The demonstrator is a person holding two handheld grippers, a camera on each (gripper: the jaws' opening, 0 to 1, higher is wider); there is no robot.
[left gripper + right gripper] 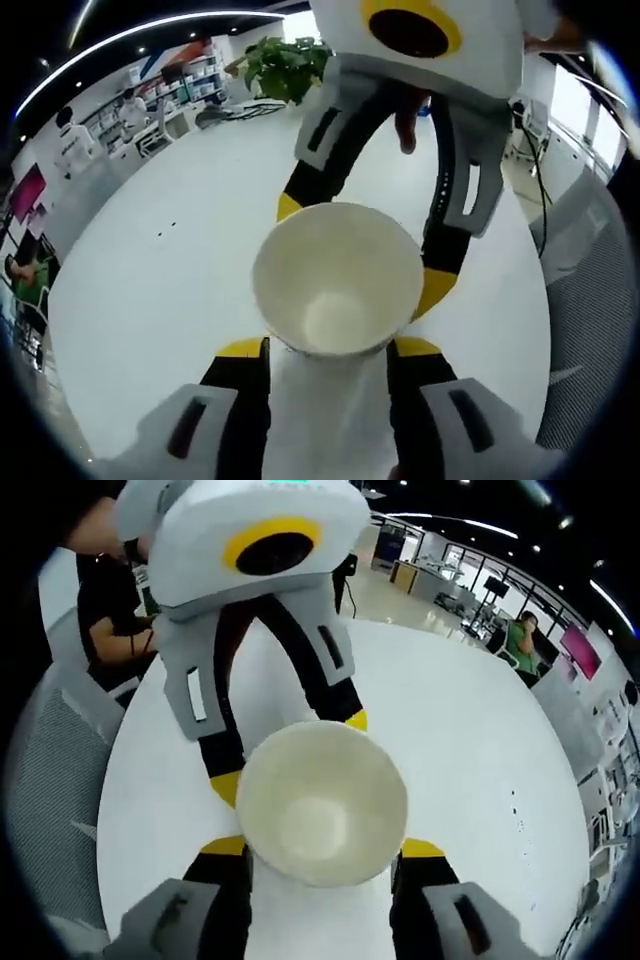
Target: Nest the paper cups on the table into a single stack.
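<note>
Grey tongs (325, 350), black jaws, yellow tips

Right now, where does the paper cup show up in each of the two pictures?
Left gripper view: the paper cup sits just below the middle, its open mouth facing the camera, between the yellow-tipped jaws.
Right gripper view: the paper cup lies low in the middle, its mouth open to the camera too.
Shared landmark: the white table behind the cup.

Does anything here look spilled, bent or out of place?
Nothing stands out. The paper cup looks round and undented, empty inside, with no spill on the white table. Both the left gripper and right gripper flank it.
</note>
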